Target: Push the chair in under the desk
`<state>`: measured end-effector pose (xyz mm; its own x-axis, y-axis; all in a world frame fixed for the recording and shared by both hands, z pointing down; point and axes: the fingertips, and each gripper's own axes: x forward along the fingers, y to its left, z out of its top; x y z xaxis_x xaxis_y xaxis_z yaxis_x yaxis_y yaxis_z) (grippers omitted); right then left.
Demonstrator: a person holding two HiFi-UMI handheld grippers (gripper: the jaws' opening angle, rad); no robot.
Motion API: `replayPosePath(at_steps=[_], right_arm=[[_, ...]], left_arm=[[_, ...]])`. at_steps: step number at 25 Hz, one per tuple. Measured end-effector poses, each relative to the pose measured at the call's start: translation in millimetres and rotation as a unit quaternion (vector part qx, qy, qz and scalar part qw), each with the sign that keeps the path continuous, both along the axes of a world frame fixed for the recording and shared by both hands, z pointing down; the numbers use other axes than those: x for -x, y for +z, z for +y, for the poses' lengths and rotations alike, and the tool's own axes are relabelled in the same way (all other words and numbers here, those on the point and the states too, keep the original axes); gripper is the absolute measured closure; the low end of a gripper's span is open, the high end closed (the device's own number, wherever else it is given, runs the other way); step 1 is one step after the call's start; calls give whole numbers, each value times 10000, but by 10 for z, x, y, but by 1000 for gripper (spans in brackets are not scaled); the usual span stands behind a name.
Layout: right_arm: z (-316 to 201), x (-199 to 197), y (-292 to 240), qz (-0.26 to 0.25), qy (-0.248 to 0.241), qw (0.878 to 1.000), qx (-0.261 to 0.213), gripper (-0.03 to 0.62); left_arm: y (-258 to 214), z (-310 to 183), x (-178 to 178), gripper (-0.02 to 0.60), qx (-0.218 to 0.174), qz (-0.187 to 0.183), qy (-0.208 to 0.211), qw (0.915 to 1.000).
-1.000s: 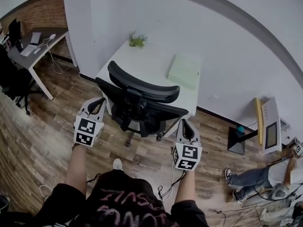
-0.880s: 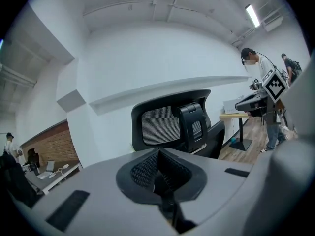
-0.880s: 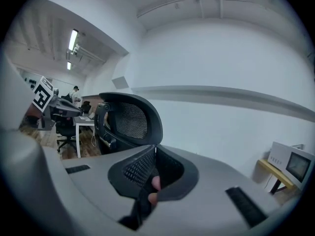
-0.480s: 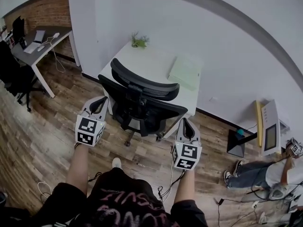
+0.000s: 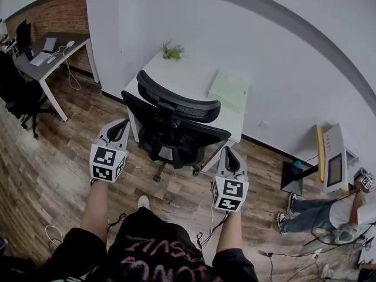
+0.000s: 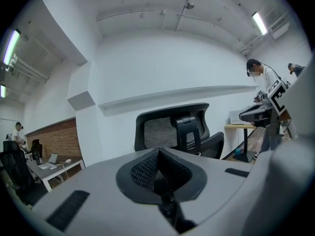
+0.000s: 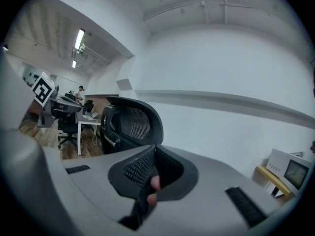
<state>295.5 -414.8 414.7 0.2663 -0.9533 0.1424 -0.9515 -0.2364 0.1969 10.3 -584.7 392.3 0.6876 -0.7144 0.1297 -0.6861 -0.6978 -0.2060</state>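
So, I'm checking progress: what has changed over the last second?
The chair has edged slightly further in toward the desk. The left gripper and right gripper stay shut and empty, flanking the chair's back. The desk has not moved.

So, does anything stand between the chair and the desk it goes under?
Nothing visible does: the chair stands right at the white desk's near edge. The space under the desk is hidden.
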Motion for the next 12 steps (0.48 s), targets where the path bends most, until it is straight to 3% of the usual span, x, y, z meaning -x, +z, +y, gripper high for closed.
replayPosePath(at_steps=[12], right_arm=[[133,-25,-29,-70,-73,9999,-113,569]], left_arm=[[-28,158,11,567,-213,-83,8,9997]])
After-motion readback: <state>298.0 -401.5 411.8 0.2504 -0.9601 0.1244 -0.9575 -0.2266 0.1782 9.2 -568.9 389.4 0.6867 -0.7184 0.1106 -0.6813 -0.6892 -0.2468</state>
